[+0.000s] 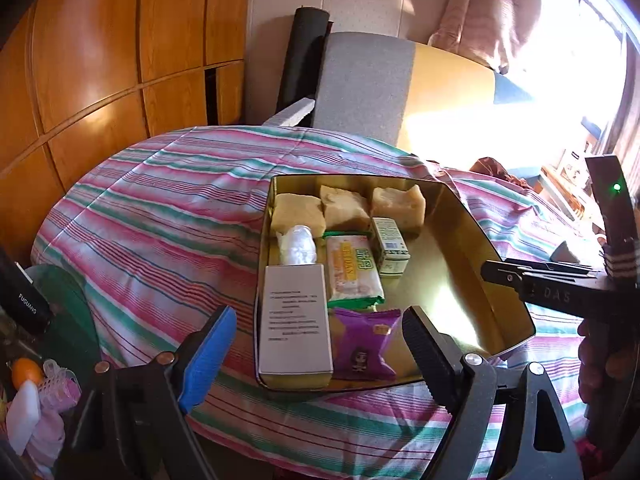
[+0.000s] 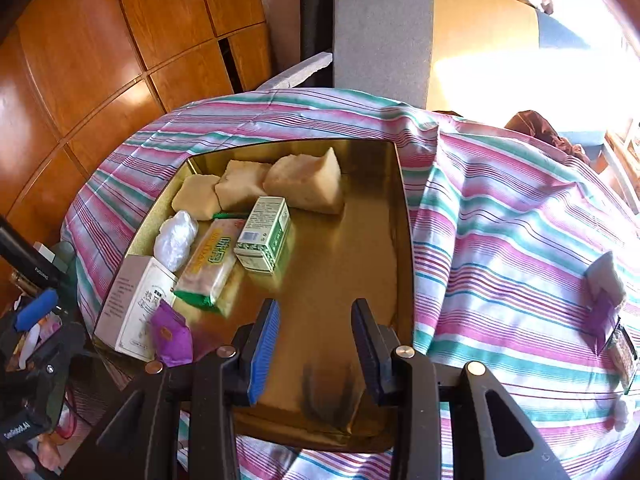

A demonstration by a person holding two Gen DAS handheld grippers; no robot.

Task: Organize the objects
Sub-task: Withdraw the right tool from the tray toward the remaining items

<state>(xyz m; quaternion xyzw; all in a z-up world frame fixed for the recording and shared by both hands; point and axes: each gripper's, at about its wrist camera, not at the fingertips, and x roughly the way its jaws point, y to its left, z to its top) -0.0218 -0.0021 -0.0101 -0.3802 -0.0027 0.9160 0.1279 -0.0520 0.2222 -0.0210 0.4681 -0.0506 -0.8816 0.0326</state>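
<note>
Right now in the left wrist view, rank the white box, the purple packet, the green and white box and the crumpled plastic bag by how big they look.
1. white box, clearly largest
2. purple packet
3. and 4. green and white box and crumpled plastic bag look alike; unranked.

The top two lie nearest the camera, which inflates them.

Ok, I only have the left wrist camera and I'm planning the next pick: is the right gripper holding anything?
Observer: No. The right gripper is open and empty, over the bare half of the gold tin.
Operator: Is anything left outside the tin?
Observer: Yes. A purple packet lies on the striped cloth far to the tin's right, with a pale wedge-shaped item just beyond it.
</note>
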